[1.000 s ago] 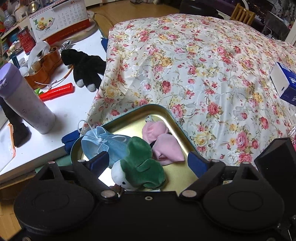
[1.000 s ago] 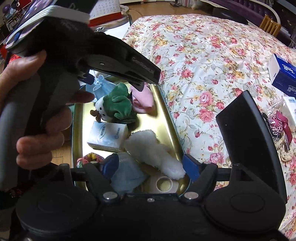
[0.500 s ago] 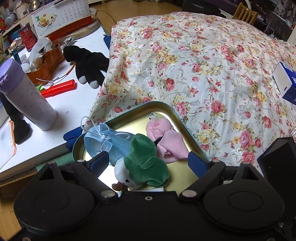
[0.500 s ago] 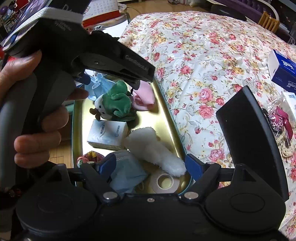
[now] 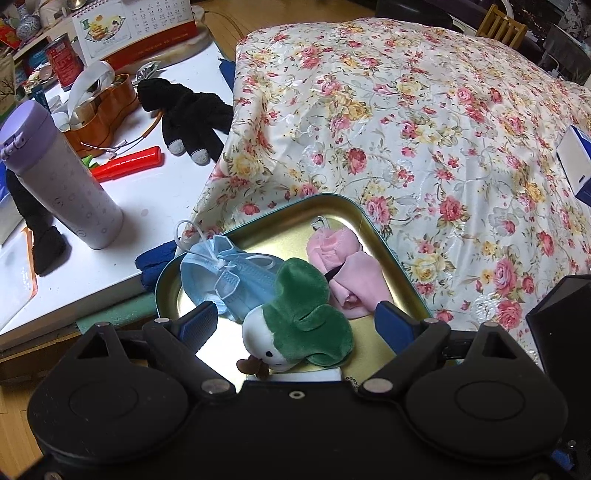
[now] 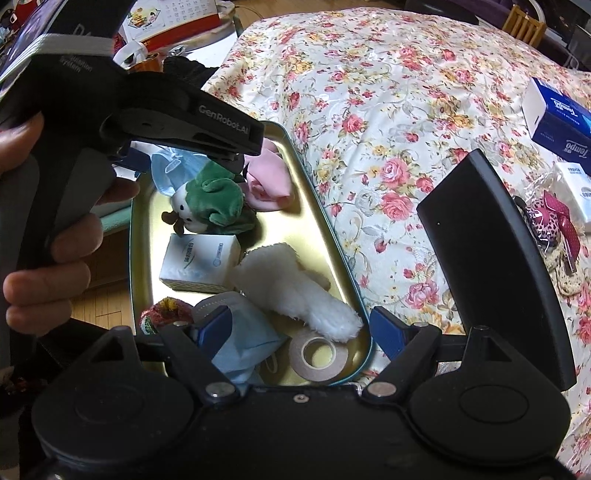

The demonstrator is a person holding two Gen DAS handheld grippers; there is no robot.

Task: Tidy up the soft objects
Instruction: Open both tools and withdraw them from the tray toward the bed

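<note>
A gold metal tray (image 5: 332, 206) (image 6: 332, 236) lies on the floral cloth. In it are a green and white plush toy (image 5: 295, 317) (image 6: 210, 199), a blue face mask (image 5: 229, 273), a pink cloth (image 5: 347, 273) (image 6: 266, 181), a white tissue pack (image 6: 199, 262), a white fluffy piece (image 6: 295, 288), a second blue mask (image 6: 243, 343) and a tape roll (image 6: 319, 356). My left gripper (image 5: 295, 321) is open and empty, held over the plush toy. My right gripper (image 6: 301, 328) is open and empty over the tray's near end.
A white desk (image 5: 147, 192) at left holds a purple bottle (image 5: 62, 177), black gloves (image 5: 188, 114), a red tool (image 5: 129, 162) and a calendar (image 5: 136, 22). Blue tissue boxes (image 6: 557, 110) and a leopard pouch (image 6: 550, 221) lie on the floral cloth (image 5: 424, 129) at right.
Both grippers have drawn back and up a little from the tray. The objects in the tray have not moved. Both stay open.
</note>
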